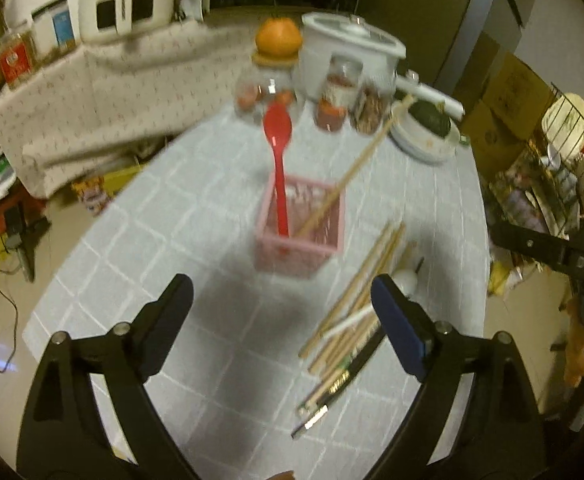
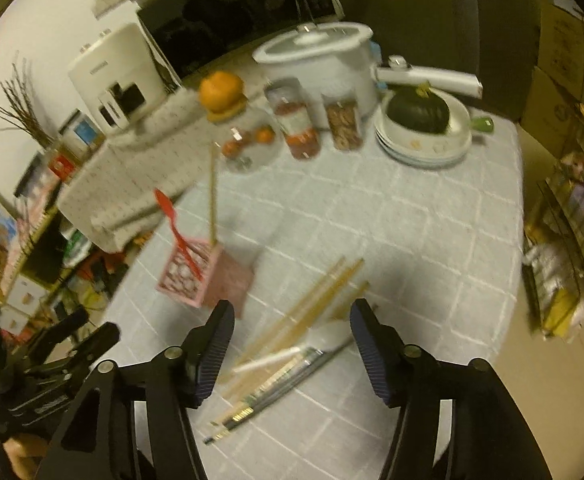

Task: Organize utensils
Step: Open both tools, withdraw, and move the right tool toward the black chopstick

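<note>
**Operator:** Nearest my cameras, both tools are empty: the left tool [image 1: 281, 296] has its jaws spread wide over bare table [image 1: 195, 208], and the right tool [image 2: 292, 322] hangs parted above the loose chopsticks [image 2: 292, 328], gripping nothing.

**Partner:** So what's left to sort?

**Operator:** That whole pile, I'd judge. Pale chopsticks, a dark pair and what looks like a white spoon [image 1: 406, 280] lie flat on the table, just beside the pink holder [image 1: 300, 236].

**Partner:** And what's done?

**Operator:** Further out, the holder already has the red spoon [image 1: 279, 152] standing upright in it and one wooden chopstick [image 1: 356, 168] leaning out. Roughly a start, then; most pieces are not yet put away.
</note>
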{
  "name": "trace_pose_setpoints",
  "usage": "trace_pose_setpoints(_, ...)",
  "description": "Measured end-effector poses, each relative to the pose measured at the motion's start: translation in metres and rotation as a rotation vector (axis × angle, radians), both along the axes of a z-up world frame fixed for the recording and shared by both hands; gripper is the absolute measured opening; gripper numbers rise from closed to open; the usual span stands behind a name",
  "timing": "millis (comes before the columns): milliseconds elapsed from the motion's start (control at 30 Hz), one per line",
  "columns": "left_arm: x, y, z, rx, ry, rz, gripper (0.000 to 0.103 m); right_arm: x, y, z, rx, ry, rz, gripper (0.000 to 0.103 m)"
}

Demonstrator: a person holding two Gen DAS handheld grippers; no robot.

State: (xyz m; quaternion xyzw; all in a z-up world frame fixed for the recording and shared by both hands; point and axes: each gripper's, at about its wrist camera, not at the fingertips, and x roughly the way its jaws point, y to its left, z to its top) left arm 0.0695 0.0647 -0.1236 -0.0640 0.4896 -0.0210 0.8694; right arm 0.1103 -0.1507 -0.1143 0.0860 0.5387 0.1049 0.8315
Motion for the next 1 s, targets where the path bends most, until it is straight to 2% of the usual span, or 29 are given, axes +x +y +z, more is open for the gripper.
trace_pose_setpoints(133, -0.001, -0.009, -0.019, -0.013, 0.102, -0.039, 0.090, 0.001, -0.003, -0.031, -0.049, 0.100, 0.004, 0.063)
trace_pose_setpoints(333, -0.004, -0.019, -0.043, 0.016, 0.212, -0.077, 0.090, 0.008, -0.004, -0.077, -0.093, 0.245, -0.003, 0.063)
trace_pose_setpoints(533, -0.002, -0.013, -0.055, -0.050, 0.275, -0.059, 0.090, 0.012, -0.003, -0.115, -0.093, 0.358, -0.030, 0.062)
trace_pose_setpoints(600, -0.002, -0.015, -0.056, -0.057, 0.281, -0.063, 0.090, 0.013, 0.000, -0.126, -0.081, 0.389, -0.031, 0.057)
trace_pose_setpoints(667, -0.001, -0.016, -0.056, -0.053, 0.284, -0.070, 0.090, 0.014, 0.003, -0.136, -0.073, 0.416, -0.028, 0.040)
trace_pose_setpoints(767, 0.000, -0.015, -0.056, -0.055, 0.286, -0.073, 0.090, 0.016, 0.007, -0.143, -0.068, 0.432, -0.035, 0.029)
trace_pose_setpoints(1000, -0.002, -0.012, -0.056, -0.063, 0.289, -0.074, 0.090, 0.022, 0.018, -0.152, -0.086, 0.443, -0.031, 0.018)
